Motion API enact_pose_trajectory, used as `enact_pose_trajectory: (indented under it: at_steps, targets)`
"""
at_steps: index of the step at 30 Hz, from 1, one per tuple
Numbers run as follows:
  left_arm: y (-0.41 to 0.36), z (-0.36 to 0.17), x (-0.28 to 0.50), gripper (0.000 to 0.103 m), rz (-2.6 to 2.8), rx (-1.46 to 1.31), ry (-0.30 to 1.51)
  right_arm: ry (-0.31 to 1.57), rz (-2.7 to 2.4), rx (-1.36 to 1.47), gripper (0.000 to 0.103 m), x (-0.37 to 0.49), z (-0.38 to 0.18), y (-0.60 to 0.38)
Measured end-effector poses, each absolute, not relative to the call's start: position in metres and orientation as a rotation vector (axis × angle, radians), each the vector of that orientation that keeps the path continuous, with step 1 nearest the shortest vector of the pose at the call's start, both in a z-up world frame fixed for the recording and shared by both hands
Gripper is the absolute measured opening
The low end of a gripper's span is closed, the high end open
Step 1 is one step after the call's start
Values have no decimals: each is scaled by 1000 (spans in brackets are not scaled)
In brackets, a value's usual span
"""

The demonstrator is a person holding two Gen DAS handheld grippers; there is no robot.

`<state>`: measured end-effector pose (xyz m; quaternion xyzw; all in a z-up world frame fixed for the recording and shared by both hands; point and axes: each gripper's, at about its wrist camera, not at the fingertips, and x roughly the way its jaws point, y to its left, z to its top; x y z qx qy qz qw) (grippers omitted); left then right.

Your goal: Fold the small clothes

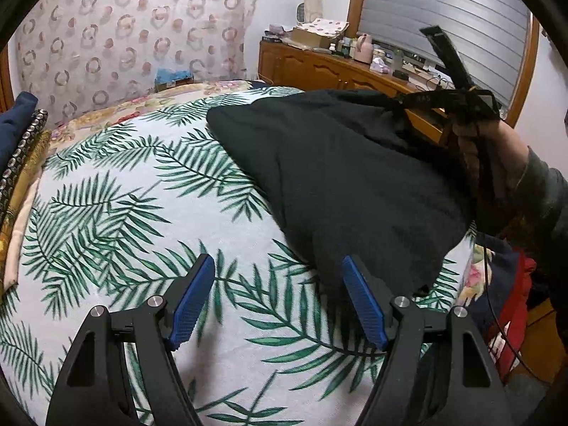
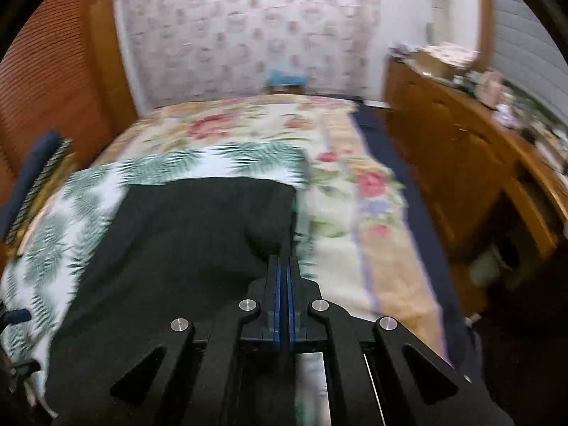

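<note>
A black garment lies on the palm-leaf sheet, its right edge lifted. My left gripper is open just above the sheet, its right pad at the garment's near corner, holding nothing. In the left wrist view my right gripper is raised at the right, shut on the garment's edge. In the right wrist view the right gripper has its blue pads pressed together on the black garment, which hangs from it down to the sheet.
A floral blanket covers the bed beyond the sheet. Folded dark clothes are stacked at the left edge. A wooden dresser with clutter runs along the right. Red and dark clothes lie at the bed's right side.
</note>
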<state>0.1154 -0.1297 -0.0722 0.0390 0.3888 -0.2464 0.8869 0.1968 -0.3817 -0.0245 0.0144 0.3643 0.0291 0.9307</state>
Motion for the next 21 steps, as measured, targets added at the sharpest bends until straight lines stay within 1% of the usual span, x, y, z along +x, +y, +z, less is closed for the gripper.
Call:
enact_pose_trajectory:
  at_steps: [6, 8, 10, 11, 13, 14, 15, 17, 19, 20, 21]
  targets:
    - [-137, -80, 110, 75, -531, 86, 837, 738, 61, 5, 2, 182, -24, -383]
    - [-137, -80, 107, 75, -540, 83, 840, 725, 58, -15, 14, 170, -23, -378]
    - [-136, -80, 103, 75, -558, 66, 842, 698, 75, -20, 43, 157, -22, -373]
    - [-136, -80, 101, 75, -565, 59, 842, 683, 85, -18, 46, 149, -22, -371]
    - [-138, -81, 97, 66, -598, 44, 853, 669, 109, -15, 48, 133, -24, -369]
    - [-139, -82, 95, 57, -620, 32, 865, 663, 112, -17, 48, 123, -26, -369]
    - [-141, -83, 94, 51, -641, 21, 876, 656, 121, -17, 48, 111, -28, -368]
    - [-143, -84, 91, 45, -669, 11, 885, 654, 139, -8, 48, 94, -33, -367]
    - [-148, -87, 89, 44, -677, 16, 896, 656, 156, -1, 49, 80, -38, -366]
    - [-151, -88, 88, 44, -684, 20, 903, 659, 163, 1, 51, 74, -41, -366]
    - [-153, -88, 88, 44, -690, 23, 909, 663, 164, 0, 56, 68, -44, -366]
